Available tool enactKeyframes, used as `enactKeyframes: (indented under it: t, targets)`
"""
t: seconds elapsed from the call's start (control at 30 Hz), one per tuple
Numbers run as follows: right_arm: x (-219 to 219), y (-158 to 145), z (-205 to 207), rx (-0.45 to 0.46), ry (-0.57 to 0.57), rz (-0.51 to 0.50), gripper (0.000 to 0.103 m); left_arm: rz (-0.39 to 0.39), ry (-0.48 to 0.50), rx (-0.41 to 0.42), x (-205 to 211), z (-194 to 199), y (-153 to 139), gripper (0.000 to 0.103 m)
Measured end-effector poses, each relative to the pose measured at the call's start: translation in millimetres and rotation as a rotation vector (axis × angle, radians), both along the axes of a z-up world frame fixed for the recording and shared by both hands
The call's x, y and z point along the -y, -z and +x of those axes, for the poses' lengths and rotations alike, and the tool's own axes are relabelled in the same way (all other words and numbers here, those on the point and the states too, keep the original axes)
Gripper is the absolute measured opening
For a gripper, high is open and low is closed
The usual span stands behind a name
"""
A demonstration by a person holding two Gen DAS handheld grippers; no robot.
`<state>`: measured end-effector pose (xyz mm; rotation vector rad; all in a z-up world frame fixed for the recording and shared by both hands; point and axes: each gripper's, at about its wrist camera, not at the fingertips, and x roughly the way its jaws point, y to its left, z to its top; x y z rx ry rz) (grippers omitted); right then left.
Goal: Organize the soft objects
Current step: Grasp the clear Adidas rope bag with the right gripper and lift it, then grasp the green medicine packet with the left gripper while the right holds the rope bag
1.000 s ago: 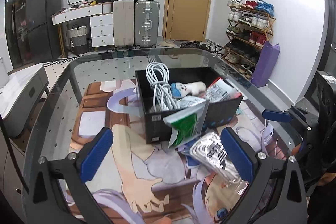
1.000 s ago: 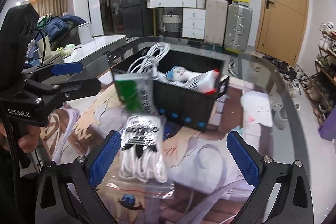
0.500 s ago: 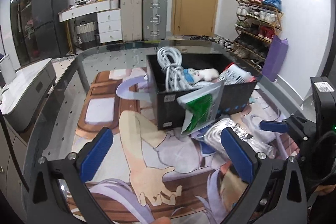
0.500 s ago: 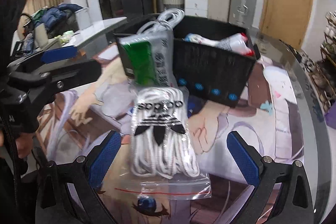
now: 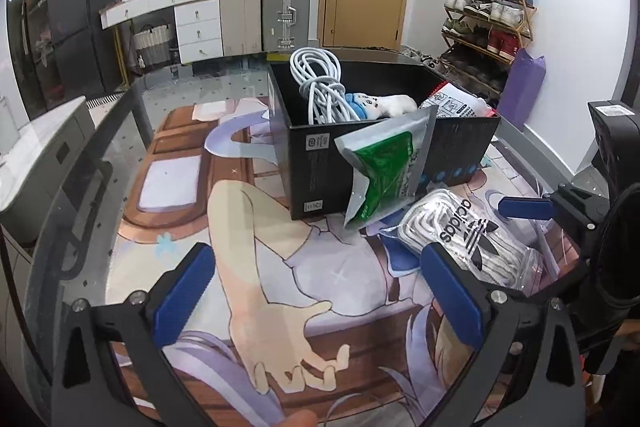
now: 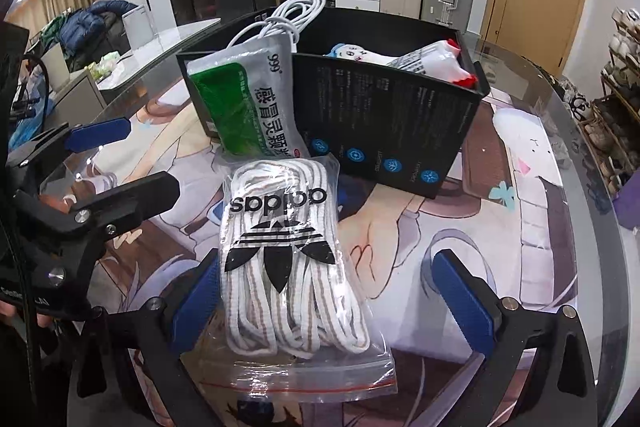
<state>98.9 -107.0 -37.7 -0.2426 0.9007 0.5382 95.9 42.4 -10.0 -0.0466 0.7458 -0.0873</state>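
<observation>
I had both grippers open: the right gripper (image 6: 334, 293) straddled the laces bag (image 6: 288, 251) on the table (image 6: 560, 211), the left gripper (image 5: 316, 293) empty nearby. The green pouch (image 6: 248, 99) leaned on the box (image 6: 392, 123).

Open mat (image 5: 256, 227) lies left of the black box (image 5: 316, 163); on the box's near side the green sachet (image 6: 248, 107) leans against its wall, touching the laces bag (image 6: 288, 259) lying between the right gripper (image 6: 332, 303)'s spread fingers, and the left gripper (image 6: 100, 163) flanks that side.
</observation>
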Motion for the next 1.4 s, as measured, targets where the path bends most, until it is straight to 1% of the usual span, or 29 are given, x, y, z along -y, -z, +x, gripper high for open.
enactKeyframes:
  t: [0.1, 0.23, 0.27, 0.37, 0.43, 0.53, 0.67, 0.8, 0.93, 0.97, 1.07, 1.2, 1.23, 1.3, 1.4]
  targets:
    - [2.1, 0.5, -1.4, 0.0, -0.007, 0.006, 0.101, -0.017, -0.002, 0.014, -2.7, -2.4, -0.3, 0.103]
    - [2.6, -0.6, -8.2, 0.024, -0.023, 0.013, 0.087, -0.042, -0.012, 0.016, -6.7, -2.9, 0.1, 0.103]
    - [2.2, -0.8, -9.9, 0.027, -0.028, 0.013, 0.085, -0.044, -0.016, 0.017, -7.6, -2.8, 0.3, 0.103]
    - [-0.9, -2.7, -16.2, 0.037, -0.085, 0.014, 0.074, -0.053, -0.029, 0.017, -9.5, -2.7, 0.8, 0.103]
    - [-2.6, -4.2, -20.2, 0.042, -0.11, 0.016, 0.062, -0.057, -0.032, 0.018, -9.5, -2.4, 0.5, 0.103]
    - [-3.9, -6.5, -26.3, 0.048, -0.141, 0.014, 0.052, -0.055, -0.033, 0.016, -9.4, -2.1, 1.4, 0.103]
    - [4.3, -7.3, -38.9, 0.064, -0.126, 0.023, 0.051, -0.05, -0.042, 0.013, -9.3, -1.1, 2.8, 0.103]
    - [21.1, -14.3, -49.0, 0.093, -0.097, 0.082, 0.049, -0.042, -0.047, 0.004, -8.4, -0.2, 4.2, 0.103]
    - [33.9, -21.1, -50.7, 0.107, -0.071, 0.106, 0.049, 0.026, -0.096, -0.019, -0.3, 3.2, 3.9, 0.103]
    - [36.9, -22.7, -50.2, 0.109, -0.067, 0.114, 0.049, 0.03, -0.102, -0.02, 3.5, 4.1, 3.5, 0.103]
    - [45.1, -21.2, -50.5, 0.101, -0.068, 0.127, 0.049, -0.004, -0.097, -0.051, 11.0, 10.8, 6.3, 0.103]
    - [56.5, -22.2, -47.0, 0.104, -0.034, 0.114, 0.049, 0.012, -0.149, -0.041, 23.7, 22.2, 6.8, 0.103]
    - [58.5, -22.9, -46.2, 0.106, -0.027, 0.112, 0.049, 0.009, -0.157, -0.055, 26.4, 27.3, 8.4, 0.103]
    - [65.3, -24.8, -43.3, 0.113, -0.004, 0.111, 0.049, 0.0, -0.158, -0.079, 32.5, 35.5, 11.1, 0.103]
    - [73.8, -25.9, -40.8, 0.114, 0.019, 0.115, 0.049, -0.011, -0.165, -0.081, 40.8, 43.4, 9.4, 0.103]
